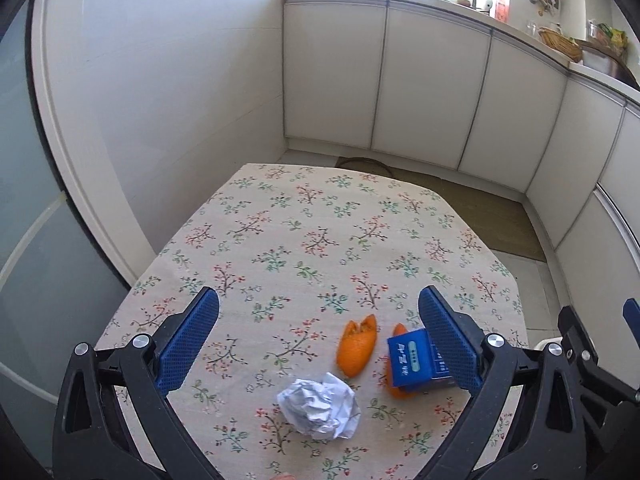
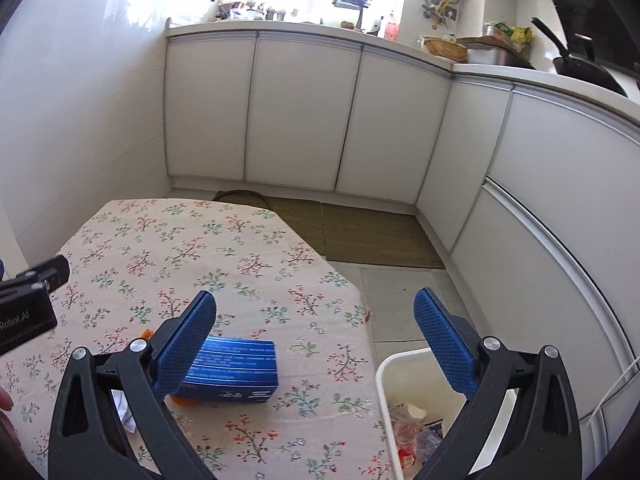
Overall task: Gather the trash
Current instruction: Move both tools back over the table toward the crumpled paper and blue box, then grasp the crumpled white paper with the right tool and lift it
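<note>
Left wrist: both tongs (image 1: 318, 306) (image 2: 314, 308) wide open, empty | blue box (image 1: 418, 360) overlies peel (image 1: 357, 347)

Both views are bright with daylight entering from the overexposed window above the white countertop (image 2: 304, 26) at the top of each frame, where detail washes out to white. The glossy white wall panel (image 1: 160, 60) at upper left carries a soft sheen and faint reflections. The floral-patterned tablecloth (image 1: 300, 240) is evenly lit, and the crumpled white paper ball (image 1: 320, 406) casts only a weak, soft shadow. Fisheye distortion bows the white cabinet doors (image 2: 300, 112) into curves, with dark vignetting in the corners. Focus is sharp in the centre and softens slightly toward the edges.
</note>
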A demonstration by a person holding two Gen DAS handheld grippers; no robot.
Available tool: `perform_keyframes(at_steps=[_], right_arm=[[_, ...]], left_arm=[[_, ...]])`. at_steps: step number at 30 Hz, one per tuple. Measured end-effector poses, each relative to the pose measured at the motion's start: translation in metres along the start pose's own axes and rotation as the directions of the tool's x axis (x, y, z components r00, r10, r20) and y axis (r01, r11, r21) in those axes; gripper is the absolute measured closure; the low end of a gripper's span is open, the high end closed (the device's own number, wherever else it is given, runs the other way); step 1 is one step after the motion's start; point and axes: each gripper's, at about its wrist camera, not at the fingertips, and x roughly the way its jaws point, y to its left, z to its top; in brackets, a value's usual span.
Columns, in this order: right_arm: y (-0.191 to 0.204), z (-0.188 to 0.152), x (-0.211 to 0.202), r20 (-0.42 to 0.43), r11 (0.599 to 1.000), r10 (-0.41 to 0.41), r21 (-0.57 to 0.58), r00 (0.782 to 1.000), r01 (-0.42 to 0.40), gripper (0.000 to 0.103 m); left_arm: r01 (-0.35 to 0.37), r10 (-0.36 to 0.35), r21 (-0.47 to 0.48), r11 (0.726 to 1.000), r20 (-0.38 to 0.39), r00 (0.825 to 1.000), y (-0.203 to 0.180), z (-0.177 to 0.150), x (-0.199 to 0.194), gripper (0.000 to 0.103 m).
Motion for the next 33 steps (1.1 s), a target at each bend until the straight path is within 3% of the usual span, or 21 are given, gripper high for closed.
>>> perform_keyframes(at_steps=[5, 10, 18, 22, 24, 27, 29, 30, 31, 33], right_arm=[[0.042, -0.006, 0.005, -0.042, 0.992, 0.102, -0.077, 0.994, -0.105, 0.007], [0.092, -0.024, 0.012, -0.133, 0.949, 0.211, -0.208, 0.968, -0.236, 0.007], [0.165, -0.064, 0.009, -0.257, 0.794, 0.321, -0.452, 0.911, -0.407, 0.007], [0.187, -0.076, 0.014, -0.317, 0.755, 0.346, -0.464, 0.883, -0.463, 0.008], [0.194, -0.081, 0.022, -0.361, 0.747, 0.354, -0.446, 0.863, -0.493, 0.013], [0.205, -0.088, 0.033, -0.432, 0.73, 0.359, -0.423, 0.827, -0.537, 0.037], [0.21, -0.094, 0.039, -0.468, 0.717, 0.356, -0.417, 0.808, -0.558, 0.067], [0.211, -0.095, 0.041, -0.476, 0.719, 0.357, -0.409, 0.803, -0.562, 0.068], [0.21, -0.094, 0.041, -0.473, 0.721, 0.362, -0.405, 0.803, -0.563, 0.079], [0.207, -0.09, 0.041, -0.486, 0.72, 0.388, -0.37, 0.783, -0.587, 0.079]], left_arm=[[-0.034, 0.035, -0.068, 0.997, 0.006, 0.999, 0.04, 0.011, -0.003, 0.007], [-0.048, 0.049, -0.131, 0.99, 0.001, 0.999, 0.071, 0.021, -0.006, 0.007], [-0.043, 0.043, -0.233, 0.971, -0.005, 0.999, 0.116, 0.033, -0.009, 0.007], [-0.037, 0.035, -0.229, 0.973, -0.014, 0.999, 0.121, 0.033, -0.007, 0.007], [-0.04, 0.039, -0.212, 0.976, -0.007, 0.999, 0.12, 0.033, -0.008, 0.007], [-0.041, 0.041, -0.2, 0.979, -0.006, 0.999, 0.121, 0.033, -0.007, 0.007], [-0.037, 0.034, -0.216, 0.976, -0.02, 0.999, 0.125, 0.033, -0.004, 0.007], [-0.032, 0.025, -0.231, 0.973, -0.031, 0.999, 0.127, 0.033, -0.001, 0.007], [-0.027, 0.017, -0.244, 0.97, -0.042, 0.999, 0.129, 0.034, 0.002, 0.007], [-0.012, -0.004, -0.264, 0.965, -0.058, 0.998, 0.129, 0.034, 0.008, 0.007]])
